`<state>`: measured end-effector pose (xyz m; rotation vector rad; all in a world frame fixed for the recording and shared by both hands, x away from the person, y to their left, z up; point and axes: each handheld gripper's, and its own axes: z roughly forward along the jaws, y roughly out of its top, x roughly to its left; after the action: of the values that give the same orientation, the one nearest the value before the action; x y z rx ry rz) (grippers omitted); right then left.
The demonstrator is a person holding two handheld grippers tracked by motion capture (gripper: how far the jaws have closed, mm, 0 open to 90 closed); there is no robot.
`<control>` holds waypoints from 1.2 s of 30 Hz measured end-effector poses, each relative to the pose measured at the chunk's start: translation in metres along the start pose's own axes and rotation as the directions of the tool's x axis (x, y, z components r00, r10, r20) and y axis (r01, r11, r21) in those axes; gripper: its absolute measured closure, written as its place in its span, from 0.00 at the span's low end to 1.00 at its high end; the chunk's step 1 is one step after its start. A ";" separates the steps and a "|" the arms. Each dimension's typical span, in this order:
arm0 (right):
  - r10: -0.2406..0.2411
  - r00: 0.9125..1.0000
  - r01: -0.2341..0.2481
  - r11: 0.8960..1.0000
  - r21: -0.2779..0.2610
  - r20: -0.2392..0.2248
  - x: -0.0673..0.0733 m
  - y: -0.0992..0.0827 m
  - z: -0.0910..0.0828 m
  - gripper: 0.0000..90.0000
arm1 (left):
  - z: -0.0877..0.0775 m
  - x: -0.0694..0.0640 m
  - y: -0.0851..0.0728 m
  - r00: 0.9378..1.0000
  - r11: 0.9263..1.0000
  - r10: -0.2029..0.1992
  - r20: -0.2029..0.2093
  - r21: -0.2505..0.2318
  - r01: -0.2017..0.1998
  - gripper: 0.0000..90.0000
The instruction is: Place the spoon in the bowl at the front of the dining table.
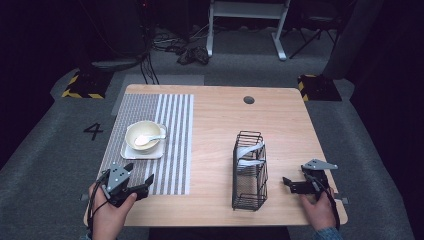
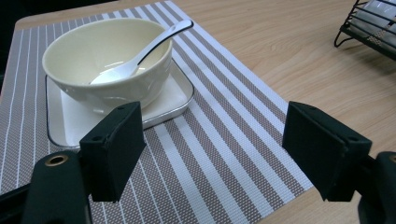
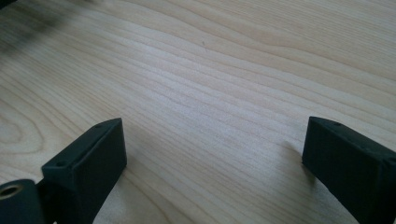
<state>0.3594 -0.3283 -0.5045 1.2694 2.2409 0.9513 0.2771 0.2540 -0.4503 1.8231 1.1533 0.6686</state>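
A cream bowl stands on a square white plate on the striped placemat. A white spoon lies in the bowl with its handle over the rim. My left gripper is open over the mat's near edge, a short way in front of the plate, nothing between its jaws. At the table's near right my right gripper is open above bare wood, pointing left toward the black wire rack.
The wire rack holds white dishes in its far half. The wooden table has a dark round hole near its far edge. Cables and a white frame stand on the floor beyond.
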 end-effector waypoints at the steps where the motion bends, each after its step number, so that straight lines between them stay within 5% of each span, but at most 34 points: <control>1: 0.000 1.000 0.000 1.000 0.000 0.000 0.000 0.000 0.000 0.07 | 0.000 0.000 0.000 1.000 1.000 0.000 0.000 0.000 0.000 0.23; 17: -0.001 1.000 0.001 1.000 0.000 0.000 0.000 0.000 0.000 0.07 | 0.003 0.009 -0.028 1.000 1.000 -0.007 -0.014 0.014 0.007 0.21; 36: -0.001 1.000 0.001 1.000 0.000 0.000 0.000 0.000 0.000 0.07 | 0.013 0.013 -0.049 0.999 0.992 -0.033 0.020 0.125 0.030 0.19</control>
<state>0.3593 -0.3284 -0.5045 1.2680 2.2415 0.9505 0.2710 0.2707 -0.4999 1.9074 1.2303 0.5674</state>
